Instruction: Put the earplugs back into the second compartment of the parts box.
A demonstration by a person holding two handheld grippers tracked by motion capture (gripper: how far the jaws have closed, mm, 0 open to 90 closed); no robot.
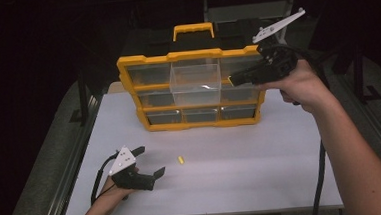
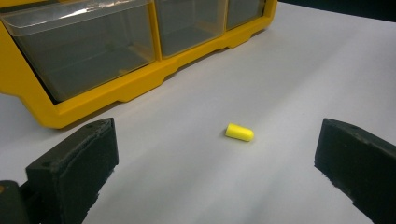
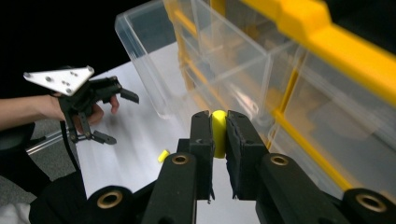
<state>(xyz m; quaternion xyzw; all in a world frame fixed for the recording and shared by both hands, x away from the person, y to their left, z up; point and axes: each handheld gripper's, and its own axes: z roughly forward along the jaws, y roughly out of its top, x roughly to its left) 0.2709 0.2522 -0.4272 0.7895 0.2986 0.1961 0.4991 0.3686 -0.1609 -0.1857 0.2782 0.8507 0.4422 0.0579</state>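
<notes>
The organizer [image 1: 192, 90] has a frame of glossy yellow plastic, and its drawers [image 1: 195, 84] are of clear, smooth plastic that shines. The small yellow plug [image 2: 239, 132] looks soft and matt, like foam, and the surface [image 1: 232, 165] is a white, matt, smooth board. The fingers [image 2: 74, 172] carry black pads with a rough, matt face.

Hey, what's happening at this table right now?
A person is working with a gripper in each hand. The right gripper is shut on a small yellow plug, held up beside a clear drawer pulled out of the yellow organizer. The left gripper sits low over the white table with its jaws open, and a second yellow plug lies on the table between and ahead of them, untouched.
</notes>
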